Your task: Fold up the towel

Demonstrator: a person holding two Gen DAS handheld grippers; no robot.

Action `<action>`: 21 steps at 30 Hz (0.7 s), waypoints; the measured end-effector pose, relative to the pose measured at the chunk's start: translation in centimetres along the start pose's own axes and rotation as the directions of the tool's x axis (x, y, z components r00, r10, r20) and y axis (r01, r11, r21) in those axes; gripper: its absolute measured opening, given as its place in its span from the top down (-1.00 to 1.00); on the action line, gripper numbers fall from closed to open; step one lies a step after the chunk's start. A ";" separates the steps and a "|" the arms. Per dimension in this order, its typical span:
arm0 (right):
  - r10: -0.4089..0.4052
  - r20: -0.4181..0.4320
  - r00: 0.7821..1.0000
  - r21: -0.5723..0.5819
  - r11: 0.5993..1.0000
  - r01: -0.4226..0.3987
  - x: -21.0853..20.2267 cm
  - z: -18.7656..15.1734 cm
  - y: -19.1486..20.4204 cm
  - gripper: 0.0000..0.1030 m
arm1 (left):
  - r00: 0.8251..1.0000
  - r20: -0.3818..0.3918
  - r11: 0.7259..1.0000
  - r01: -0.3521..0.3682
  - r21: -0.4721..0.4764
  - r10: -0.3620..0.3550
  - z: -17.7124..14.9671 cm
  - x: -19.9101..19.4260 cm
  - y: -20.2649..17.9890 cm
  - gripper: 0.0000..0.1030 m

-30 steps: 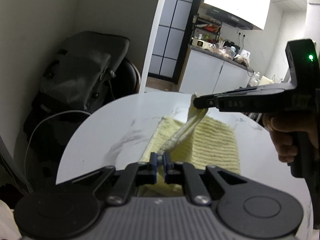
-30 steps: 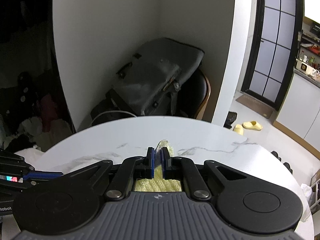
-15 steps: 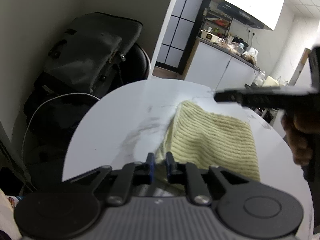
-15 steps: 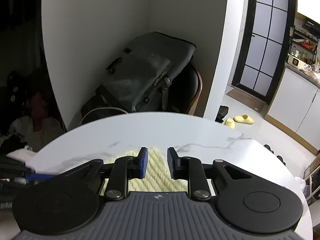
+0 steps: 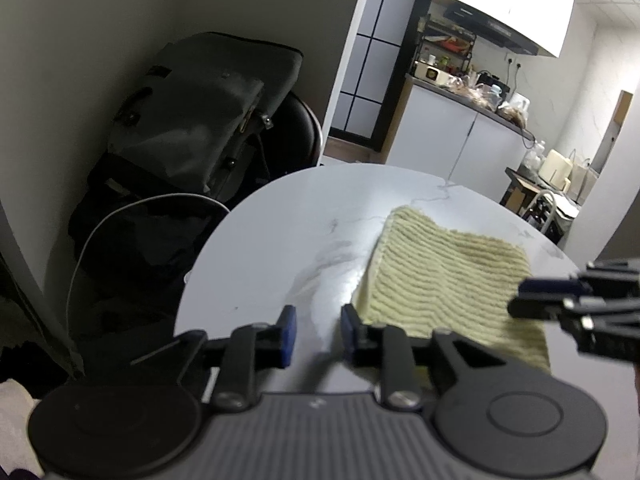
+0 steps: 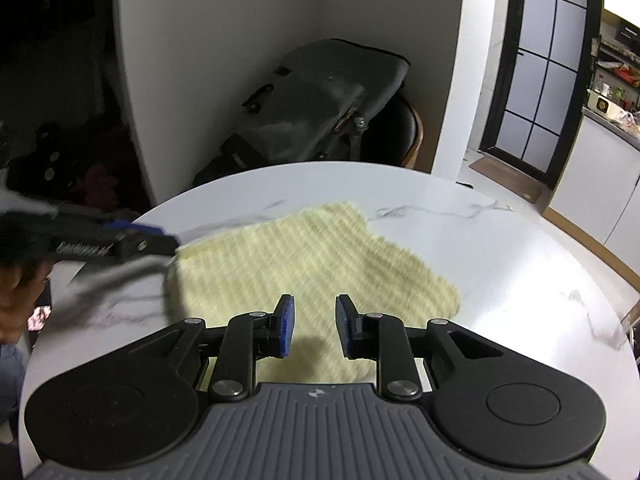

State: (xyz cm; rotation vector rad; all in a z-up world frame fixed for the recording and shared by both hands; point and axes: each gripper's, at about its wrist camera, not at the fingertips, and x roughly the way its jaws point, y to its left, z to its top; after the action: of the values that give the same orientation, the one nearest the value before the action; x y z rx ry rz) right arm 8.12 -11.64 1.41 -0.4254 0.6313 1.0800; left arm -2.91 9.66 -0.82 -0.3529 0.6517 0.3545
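Note:
A pale yellow ribbed towel (image 5: 448, 276) lies folded flat on the round white marble table (image 5: 304, 216); it also shows in the right wrist view (image 6: 304, 264). My left gripper (image 5: 316, 332) is open and empty, just left of the towel's near left corner. My right gripper (image 6: 312, 326) is open and empty, above the towel's near edge. The right gripper also shows at the right edge of the left wrist view (image 5: 560, 300), over the towel's right side. The left gripper shows blurred in the right wrist view (image 6: 132, 240), by the towel's left corner.
A grey bag (image 6: 320, 112) rests on a dark chair (image 6: 404, 132) behind the table, by the white wall. A white cable (image 5: 120, 216) hangs below the bag. Kitchen cabinets (image 5: 452, 140) and a dark-framed door (image 6: 548, 64) stand further back.
Both grippers let go of the towel's edge and opened. The towel dropped flat, folded over itself. Both grippers drew back toward its near edge.

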 end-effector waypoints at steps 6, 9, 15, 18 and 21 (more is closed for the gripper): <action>0.030 0.005 1.000 0.012 0.999 -0.030 -0.8 -1.3 1.0 0.49 | 1.000 0.001 0.999 -0.014 0.051 0.014 -0.6 -0.5 -0.6 0.15; 0.049 0.006 0.999 0.025 0.998 -0.049 -0.7 -1.8 1.6 0.49 | 1.000 -0.009 0.997 0.005 0.073 -0.004 -1.0 -1.0 -0.9 0.09; 0.056 0.004 0.998 0.044 0.997 -0.056 -0.6 -3.6 2.3 0.48 | 1.000 0.008 0.995 0.020 0.097 -0.020 -1.9 -1.8 -1.2 -0.23; 0.053 0.023 0.998 0.055 0.997 -0.054 -0.7 -4.2 2.3 0.47 | 1.000 0.010 0.993 0.025 0.113 -0.026 -2.1 -2.0 -1.5 -0.24; 0.045 0.033 0.998 0.058 0.997 -0.046 -1.0 -4.7 2.3 0.47 | 0.999 0.013 0.990 0.043 0.134 -0.046 -2.4 -2.3 -2.1 -0.28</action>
State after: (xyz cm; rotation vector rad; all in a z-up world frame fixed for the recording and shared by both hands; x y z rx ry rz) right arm 4.46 -14.16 -1.46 -0.3437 0.6462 1.1065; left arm -4.92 6.37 -0.69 -0.2356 0.6472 0.2692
